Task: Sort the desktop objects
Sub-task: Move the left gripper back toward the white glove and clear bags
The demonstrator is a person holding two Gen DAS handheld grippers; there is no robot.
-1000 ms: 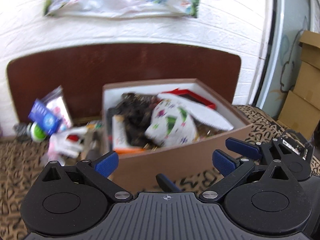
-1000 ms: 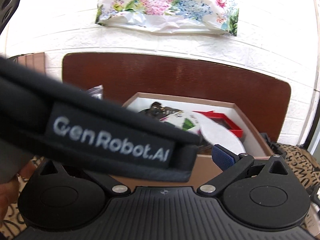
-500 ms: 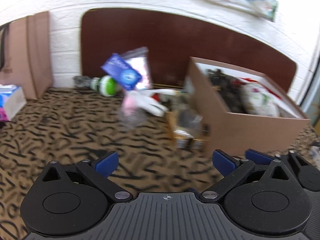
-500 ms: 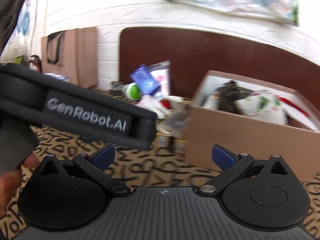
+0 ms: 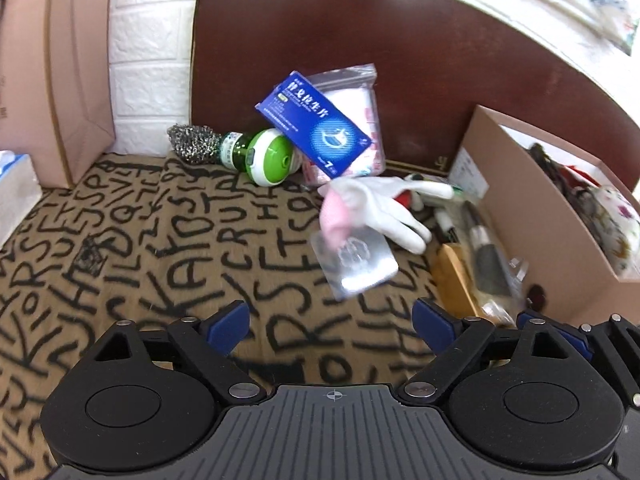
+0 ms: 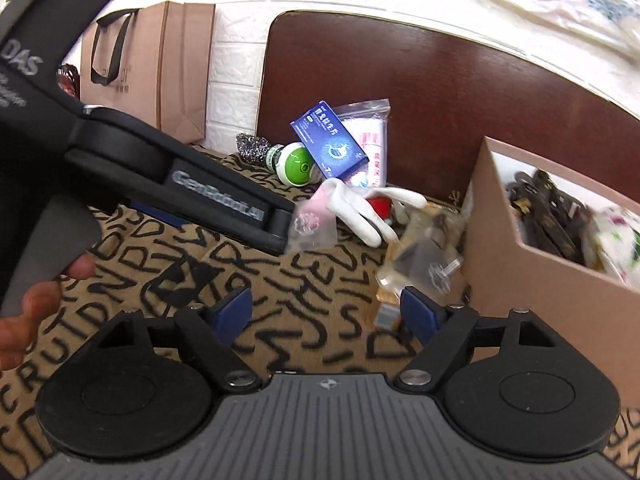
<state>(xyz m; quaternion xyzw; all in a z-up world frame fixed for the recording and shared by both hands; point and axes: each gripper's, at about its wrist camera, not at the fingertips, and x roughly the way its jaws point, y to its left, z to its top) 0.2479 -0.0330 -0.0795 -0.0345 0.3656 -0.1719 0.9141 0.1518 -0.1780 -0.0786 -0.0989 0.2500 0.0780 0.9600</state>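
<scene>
Loose objects lie in a pile on the letter-print cloth (image 5: 160, 240): a blue medicine box (image 5: 314, 122), a green-capped bottle (image 5: 264, 156), a steel scourer (image 5: 192, 144), a white glove (image 5: 380, 204) and a clear plastic packet (image 5: 354, 264). My left gripper (image 5: 331, 324) hangs short of the packet. Its jaws are closing with nothing between them. My right gripper (image 6: 326, 312) is also closing on nothing, near a small clear item (image 6: 424, 268). The left gripper (image 6: 280, 228) crosses the right wrist view, its tip by the packet (image 6: 312, 228).
An open cardboard box (image 5: 520, 208) full of things stands at the right. A brush and a wooden piece (image 5: 460, 280) lie against it. Paper bags (image 5: 60, 72) lean on the white brick wall at the left, beside a tissue box (image 5: 12, 188). A brown board (image 5: 400, 60) backs the pile.
Both views have swung from the cardboard box leftward to the loose pile and sunk closer to the cloth. Both pairs of jaws have narrowed a little.
</scene>
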